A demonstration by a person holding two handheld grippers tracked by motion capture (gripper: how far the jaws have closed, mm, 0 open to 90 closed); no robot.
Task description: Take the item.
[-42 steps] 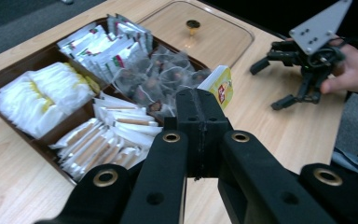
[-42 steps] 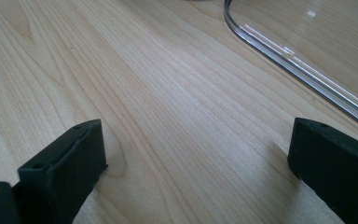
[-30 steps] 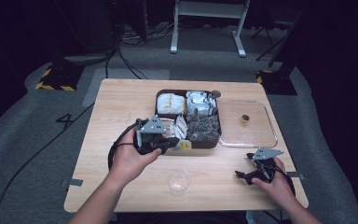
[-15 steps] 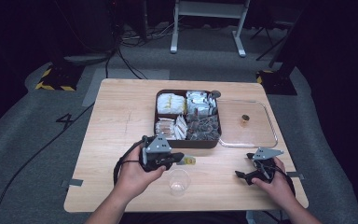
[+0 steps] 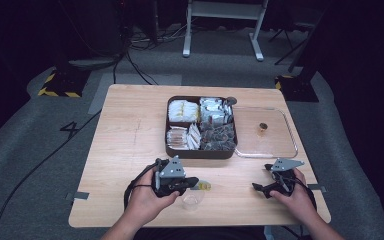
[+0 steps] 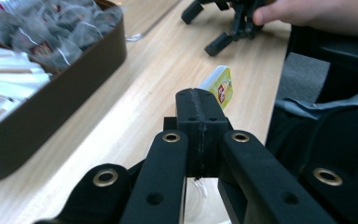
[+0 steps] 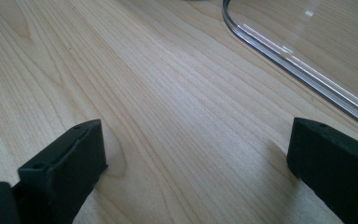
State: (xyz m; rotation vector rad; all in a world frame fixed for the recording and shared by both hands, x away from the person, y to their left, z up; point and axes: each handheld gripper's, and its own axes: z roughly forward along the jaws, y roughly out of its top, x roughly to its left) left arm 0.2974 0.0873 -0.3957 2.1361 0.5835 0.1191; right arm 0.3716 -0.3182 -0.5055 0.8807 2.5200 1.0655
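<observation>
- Left tool (image 5: 196, 183): black, with a grey plate on top.
- Packet (image 6: 220, 86) in it: yellow, with a small red and white label.
- Right tool (image 5: 258, 188): black, grey plate.
- Table (image 5: 125, 140): pale wood, fine grain lines.
- Box (image 5: 200, 151): dark brown.
- Lid (image 5: 290, 145): clear.
- Floor (image 5: 40, 150): grey.
</observation>
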